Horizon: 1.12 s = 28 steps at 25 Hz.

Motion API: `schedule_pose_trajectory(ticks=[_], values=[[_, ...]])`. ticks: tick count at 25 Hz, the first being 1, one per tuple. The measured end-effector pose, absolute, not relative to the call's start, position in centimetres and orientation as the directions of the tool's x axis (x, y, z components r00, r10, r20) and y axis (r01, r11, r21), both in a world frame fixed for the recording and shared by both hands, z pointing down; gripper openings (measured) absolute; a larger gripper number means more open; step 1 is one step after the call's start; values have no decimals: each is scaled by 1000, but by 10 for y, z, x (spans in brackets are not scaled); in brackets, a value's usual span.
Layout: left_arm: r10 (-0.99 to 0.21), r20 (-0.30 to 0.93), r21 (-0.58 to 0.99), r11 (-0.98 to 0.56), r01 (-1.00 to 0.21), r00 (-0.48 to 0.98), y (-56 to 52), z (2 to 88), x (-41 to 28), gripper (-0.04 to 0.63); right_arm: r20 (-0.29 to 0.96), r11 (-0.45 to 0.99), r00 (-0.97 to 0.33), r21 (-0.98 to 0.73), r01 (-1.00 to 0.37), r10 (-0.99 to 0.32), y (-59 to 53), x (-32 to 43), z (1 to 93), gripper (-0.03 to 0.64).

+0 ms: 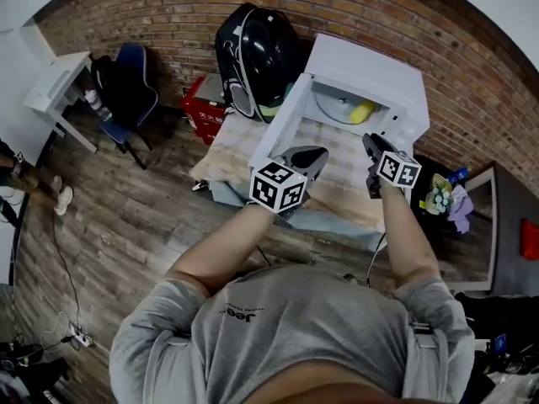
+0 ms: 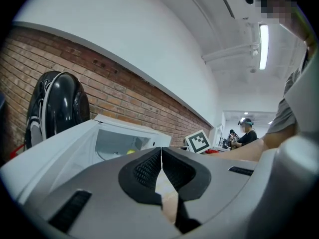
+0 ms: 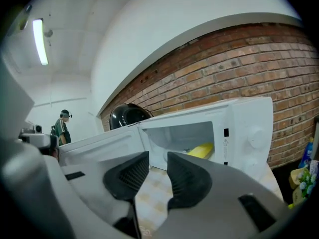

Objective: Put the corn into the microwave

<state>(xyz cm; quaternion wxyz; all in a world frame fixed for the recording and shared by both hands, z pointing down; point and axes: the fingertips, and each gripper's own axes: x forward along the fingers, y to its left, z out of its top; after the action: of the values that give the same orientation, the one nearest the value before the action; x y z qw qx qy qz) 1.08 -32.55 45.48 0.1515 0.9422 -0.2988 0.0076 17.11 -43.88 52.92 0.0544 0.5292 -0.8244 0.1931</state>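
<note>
We start with the white microwave (image 1: 370,74) at the upper right of the head view. It sits on a table (image 1: 324,221) under a checked cloth. Its door (image 1: 282,133) hangs wide open toward the left of the frame. That door is where we see the main risk. Both grippers are close in front of it, and a careless sweep could knock it or shift the whole oven on the cloth. A hard swing shut could also jolt what lies inside.

The left gripper (image 1: 307,156) is held near the middle of the frame, by the door's lower edge. In its own view its jaws are pressed together with nothing between them. The right gripper (image 1: 370,146) sits just right of it, facing the open cavity. Its jaws stand a narrow gap apart and are empty, with only the cloth showing through the gap.

The corn (image 1: 362,112) is already inside the cavity, lying flat on the round plate. In the right gripper view the corn (image 3: 201,151) shows as a yellow bar. Its long axis slants from lower left to upper right, toward the cavity's right wall. We cannot tell which end is the tip. Being round, it could roll on the plate if the oven is bumped.
</note>
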Motion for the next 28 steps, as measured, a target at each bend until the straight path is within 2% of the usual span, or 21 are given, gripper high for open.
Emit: schedule_pose_trajectory(ticks=[3,8,14,17,28], values=[[-510,126,308,-795,-523,851,-311,461,8,23,284,373,-446,-278,-885,-848,-426,164,522,98],[-397,198,299,-846,-441,896,-283,467,22,23,268,302,-402,-345,-889,-876,-401,183,504,75],[-457,167,330,-809,-486,874,-295,449,39,24,263,404,-482,-302,-864,-836,-362,199,479,48],[-447,168,306,-824,-477,879,-295,435,46,23,273,440,-499,-251,-862,-822,-347,204,472,36],[-302,212,248,-903,-350,930,-299,402,44,23,216,333,-406,-305,-892,-888,-311,220,454,20]])
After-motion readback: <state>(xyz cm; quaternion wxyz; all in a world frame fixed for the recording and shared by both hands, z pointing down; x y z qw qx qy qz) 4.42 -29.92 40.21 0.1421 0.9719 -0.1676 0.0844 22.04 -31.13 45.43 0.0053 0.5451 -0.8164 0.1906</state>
